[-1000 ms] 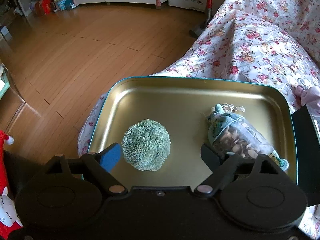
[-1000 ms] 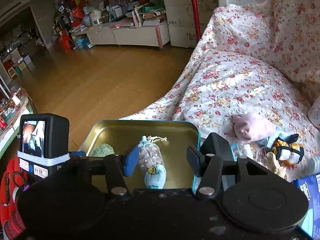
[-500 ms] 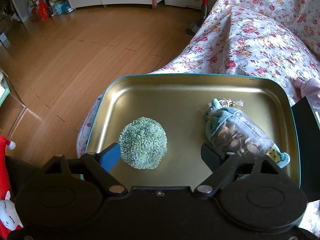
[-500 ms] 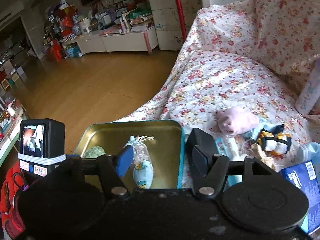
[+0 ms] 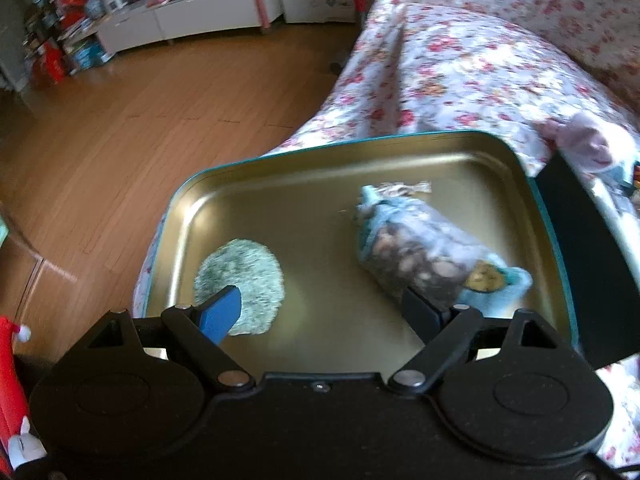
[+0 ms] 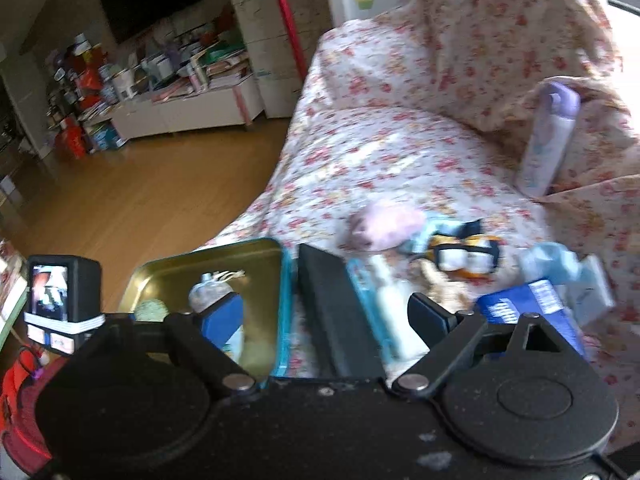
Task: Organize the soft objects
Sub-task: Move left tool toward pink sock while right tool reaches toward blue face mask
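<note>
A gold metal tray with a teal rim rests on the floral sofa cover. In it lie a green fuzzy ball at the left and a mesh pouch of small pieces at the right. My left gripper is open and empty above the tray's near edge. My right gripper is open and empty over the sofa just right of the tray. Ahead of it lie a pink soft toy and a penguin plush.
A black box stands by the tray's right rim. A blue carton, a light blue cloth and a white tube lie near the toys. A purple-capped bottle leans on the sofa back. Wooden floor lies left.
Both views have swung to the right. The right gripper has moved from over the tray to the sofa beside it, nearer the toys. The left gripper has shifted right over the tray.
</note>
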`<action>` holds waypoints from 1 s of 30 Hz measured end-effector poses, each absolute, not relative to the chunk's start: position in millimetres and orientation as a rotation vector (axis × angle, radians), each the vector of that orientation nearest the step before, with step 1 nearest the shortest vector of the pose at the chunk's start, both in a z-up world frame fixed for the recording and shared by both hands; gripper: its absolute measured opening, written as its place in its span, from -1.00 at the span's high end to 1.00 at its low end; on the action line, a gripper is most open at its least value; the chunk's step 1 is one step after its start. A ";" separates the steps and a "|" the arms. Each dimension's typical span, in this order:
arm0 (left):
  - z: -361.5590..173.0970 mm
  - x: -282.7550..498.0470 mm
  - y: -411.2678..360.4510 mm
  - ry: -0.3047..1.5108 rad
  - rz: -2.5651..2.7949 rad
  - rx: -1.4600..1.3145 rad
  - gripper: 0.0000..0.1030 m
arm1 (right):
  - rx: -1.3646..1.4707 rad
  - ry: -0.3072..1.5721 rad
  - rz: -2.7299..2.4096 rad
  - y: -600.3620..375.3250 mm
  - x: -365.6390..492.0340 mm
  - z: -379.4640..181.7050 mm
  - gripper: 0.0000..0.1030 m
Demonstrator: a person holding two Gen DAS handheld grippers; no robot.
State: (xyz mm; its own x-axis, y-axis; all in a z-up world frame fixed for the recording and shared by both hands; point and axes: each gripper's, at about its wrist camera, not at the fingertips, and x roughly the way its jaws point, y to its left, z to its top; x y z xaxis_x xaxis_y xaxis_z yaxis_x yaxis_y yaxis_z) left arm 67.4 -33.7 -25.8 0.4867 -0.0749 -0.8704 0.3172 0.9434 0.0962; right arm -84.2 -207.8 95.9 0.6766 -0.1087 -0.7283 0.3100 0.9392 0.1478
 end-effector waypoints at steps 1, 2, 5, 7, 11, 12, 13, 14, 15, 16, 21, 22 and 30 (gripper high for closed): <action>-21.5 65.4 -35.6 1.033 -0.255 0.255 -0.64 | 0.264 0.789 -0.254 -212.2 -88.5 97.4 -0.75; -16.5 63.5 -37.2 1.030 -0.270 0.249 -0.64 | 0.256 0.782 -0.271 -215.7 -93.0 99.4 -0.76; -2.4 58.5 -43.0 1.034 -0.315 0.238 -0.64 | 0.242 0.765 -0.310 -227.5 -106.1 102.1 -0.76; 8.9 54.0 -47.2 1.028 -0.336 0.238 -0.64 | 0.253 0.757 -0.327 -235.8 -116.0 103.2 -0.77; 30.9 45.5 -57.1 1.003 -0.369 0.251 -0.64 | 0.278 0.748 -0.360 -255.0 -133.7 100.3 -0.79; 36.3 43.0 -59.7 0.995 -0.376 0.255 -0.64 | 0.283 0.747 -0.372 -260.1 -137.1 98.6 -0.79; 42.0 41.1 -63.1 0.985 -0.384 0.257 -0.64 | 0.286 0.748 -0.383 -264.8 -140.3 96.6 -0.79; 46.4 39.1 -66.1 0.977 -0.392 0.260 -0.64 | 0.288 0.747 -0.395 -269.0 -144.5 94.3 -0.79; 50.9 37.3 -70.0 0.968 -0.401 0.263 -0.64 | 0.287 0.746 -0.411 -273.8 -147.7 91.9 -0.79; 54.6 35.5 -73.3 0.961 -0.409 0.267 -0.64 | 0.283 0.744 -0.429 -279.9 -151.4 89.5 -0.79; 73.1 23.0 -95.2 0.922 -0.466 0.282 -0.65 | 0.261 0.734 -0.514 -298.8 -163.5 79.4 -0.79; 75.0 21.5 -99.1 0.917 -0.473 0.283 -0.66 | 0.261 0.734 -0.529 -303.9 -163.4 77.2 -0.80; 82.1 -0.5 -132.5 0.866 -0.536 0.277 -0.81 | 0.330 0.730 -0.609 -336.3 -167.8 66.3 -0.92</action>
